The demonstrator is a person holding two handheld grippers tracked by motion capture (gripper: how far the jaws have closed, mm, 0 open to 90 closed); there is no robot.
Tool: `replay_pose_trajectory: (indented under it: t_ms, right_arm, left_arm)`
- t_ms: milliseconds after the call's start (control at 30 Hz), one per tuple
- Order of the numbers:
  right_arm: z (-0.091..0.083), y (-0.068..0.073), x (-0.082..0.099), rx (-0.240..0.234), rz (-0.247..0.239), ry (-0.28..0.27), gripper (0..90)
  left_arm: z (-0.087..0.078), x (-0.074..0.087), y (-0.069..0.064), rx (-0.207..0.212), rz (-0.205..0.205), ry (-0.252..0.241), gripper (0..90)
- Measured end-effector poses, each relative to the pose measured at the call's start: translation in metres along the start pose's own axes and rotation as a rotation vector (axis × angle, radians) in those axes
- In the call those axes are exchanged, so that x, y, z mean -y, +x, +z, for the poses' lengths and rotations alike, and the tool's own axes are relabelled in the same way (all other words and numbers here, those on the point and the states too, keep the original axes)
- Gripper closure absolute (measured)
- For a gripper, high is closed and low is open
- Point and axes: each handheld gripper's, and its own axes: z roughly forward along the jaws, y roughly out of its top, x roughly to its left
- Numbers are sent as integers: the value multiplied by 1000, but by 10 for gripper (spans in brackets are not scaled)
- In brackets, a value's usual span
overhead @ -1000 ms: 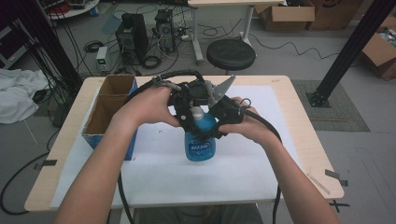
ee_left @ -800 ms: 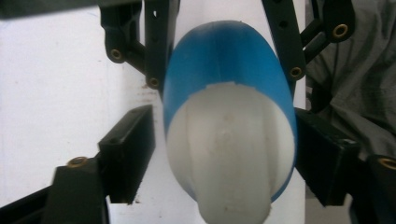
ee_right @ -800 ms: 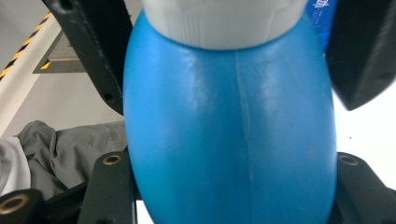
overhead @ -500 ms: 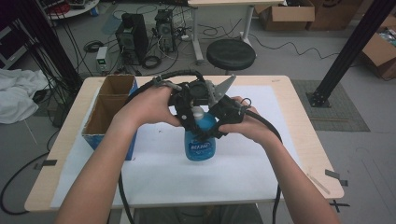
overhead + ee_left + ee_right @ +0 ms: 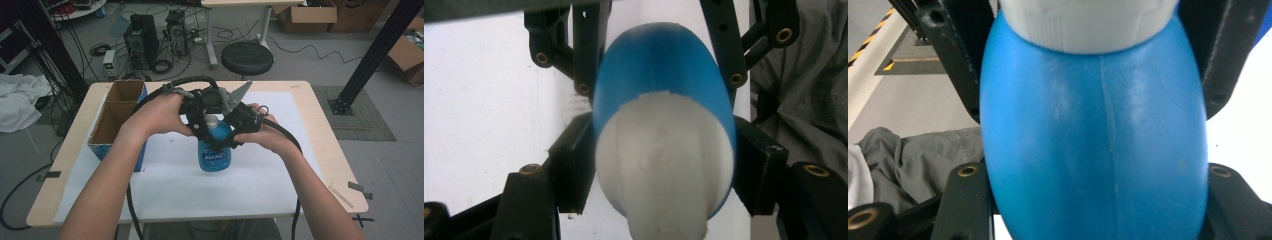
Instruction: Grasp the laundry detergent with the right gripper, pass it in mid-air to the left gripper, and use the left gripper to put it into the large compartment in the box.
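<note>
A blue bottle (image 5: 215, 147) with a white cap stands upright on the white mat in the middle of the table. Both hands hold their grippers against its upper part. My left gripper (image 5: 200, 114) comes from the left and looks down on the white cap (image 5: 664, 170); its two black pads (image 5: 570, 167) press the cap's sides, so my left gripper (image 5: 664, 172) is shut on it. My right gripper (image 5: 241, 120) comes from the right. My right gripper (image 5: 1098, 200) is shut on the blue bottle body (image 5: 1098, 140), which sits tight between its jaws.
An open cardboard box (image 5: 116, 117) with blue sides and two compartments stands at the table's left edge. The white mat (image 5: 280, 180) covers most of the tabletop. A black stool (image 5: 247, 57) stands beyond the far edge. Cables trail from both grippers.
</note>
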Motion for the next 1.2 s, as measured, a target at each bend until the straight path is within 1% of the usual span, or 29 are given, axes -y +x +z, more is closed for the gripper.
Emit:
replay_pose_trajectory:
  t_ms: [33, 67, 100, 133, 200, 233, 367, 500, 567, 667, 767, 800, 900, 933, 967, 1000, 1033, 1067, 1100, 1133, 1200]
  right_arm:
    - [0, 0, 0, 4, -3, 1, 432]
    - [1, 2, -1, 6, 13, -1, 432]
    - [2, 2, -1, 16, 13, 2, 432]
    - [2, 2, -1, 20, 12, 0, 432]
    - [2, 2, -1, 23, 11, 6, 432]
    - [3, 2, -1, 21, 12, 7, 432]
    - [3, 2, -1, 24, 13, 11, 431]
    - [4, 2, 0, 21, 20, 5, 430]
    - [4, 1, 0, 27, 16, 4, 430]
    - [5, 1, -1, 30, 11, 10, 429]
    - [5, 1, -1, 28, 18, -1, 427]
    - [4, 0, 0, 25, -3, -1, 426]
    - [4, -2, 0, 32, -3, -7, 420]
    - [6, 0, 0, 30, 9, -13, 417]
    - [6, 0, 0, 38, 15, -15, 403]
    - [7, 0, 0, 36, 26, -24, 309]
    - [8, 0, 1, 45, 26, -18, 274]
    - [7, -1, 2, 71, 6, -14, 258]
    - [7, -2, 4, 82, -5, -15, 227]
    - [6, -1, 4, 74, 12, -16, 204]
    - [4, -2, 7, 85, 12, -19, 209]
  left_arm:
    - [0, 0, 0, 2, -3, 1, 368]
    - [0, 0, 0, -3, 2, 2, 368]
    - [1, 1, 0, -2, -3, 3, 369]
    - [1, 1, 0, -7, 2, 5, 370]
    - [1, 1, -1, -6, -5, 11, 371]
    - [1, 1, -1, -12, 0, 15, 374]
    - [2, 1, -2, -14, -5, 14, 376]
    - [2, 2, -1, -16, -6, 0, 378]
    - [2, 2, -2, -27, 1, 4, 379]
    - [2, 2, -2, -27, -1, 8, 381]
    - [1, 3, -1, -28, 2, 1, 382]
    - [1, 3, -1, -27, 1, -1, 382]
    - [1, 3, -1, -38, 0, 6, 384]
    - [1, 3, -1, -38, 0, 8, 384]
    - [1, 3, -1, -39, -4, 7, 384]
    - [0, 3, -1, -37, -4, 13, 385]
    - [0, 3, -1, -37, -4, 13, 385]
    - [-2, 5, 0, -35, -21, 10, 385]
    - [-3, 6, 1, -34, -28, 11, 385]
    - [-4, 7, 1, -34, -36, 16, 385]
    - [-9, 9, 2, -36, -62, 19, 385]
